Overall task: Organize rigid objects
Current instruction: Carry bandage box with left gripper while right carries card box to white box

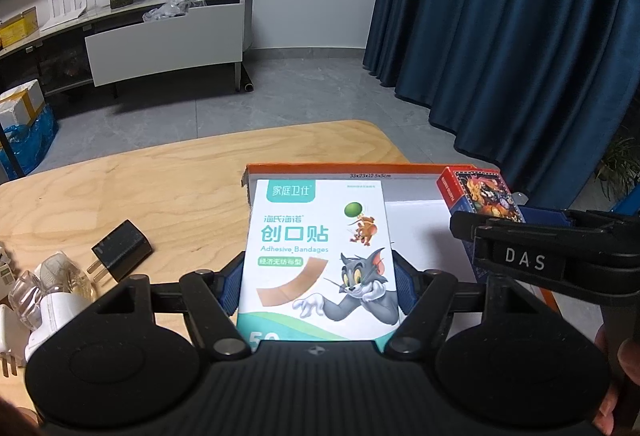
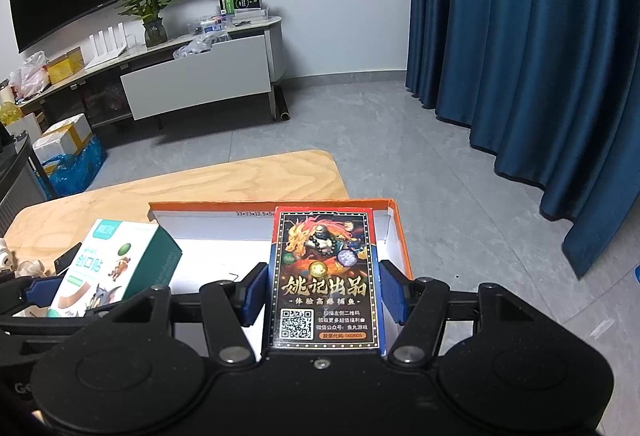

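Cardboard is looking light and stiff: left gripper (image 1: 318,282) is pinching the bandage box (image 1: 318,260) by its narrow sides, right gripper (image 2: 322,294) likewise squeezing the card pack (image 2: 325,276), both hovering above the orange tray (image 2: 394,232) on the table (image 1: 160,187)

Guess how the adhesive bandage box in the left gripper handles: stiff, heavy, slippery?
The bandage box looks like thin printed carton, so probably light and stiff enough, though a hard squeeze might dent it. Its flat sides sit between the left gripper's ribbed blue pads, so slipping seems unlikely. Flat faces mean it should not roll when set in the orange tray.
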Tool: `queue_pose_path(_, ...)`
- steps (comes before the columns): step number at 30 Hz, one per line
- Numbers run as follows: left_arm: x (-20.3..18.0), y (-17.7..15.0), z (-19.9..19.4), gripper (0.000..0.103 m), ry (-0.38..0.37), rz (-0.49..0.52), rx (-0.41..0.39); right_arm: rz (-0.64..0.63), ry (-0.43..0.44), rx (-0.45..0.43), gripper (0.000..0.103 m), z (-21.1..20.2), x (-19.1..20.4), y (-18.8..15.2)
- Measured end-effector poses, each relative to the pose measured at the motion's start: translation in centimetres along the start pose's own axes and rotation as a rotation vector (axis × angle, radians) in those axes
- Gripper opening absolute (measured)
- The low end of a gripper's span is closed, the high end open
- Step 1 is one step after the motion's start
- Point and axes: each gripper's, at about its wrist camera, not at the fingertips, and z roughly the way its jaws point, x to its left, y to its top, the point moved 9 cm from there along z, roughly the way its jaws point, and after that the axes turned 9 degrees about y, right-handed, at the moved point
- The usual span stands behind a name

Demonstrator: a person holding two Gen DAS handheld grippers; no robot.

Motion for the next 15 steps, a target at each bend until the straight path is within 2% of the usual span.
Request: queue_pose_path(15,-0.08,0.3,0.76,0.072,0.003,-0.004,0.005,-0.003,-0.005,0.011,0.071,0.66,0.05,0.13)
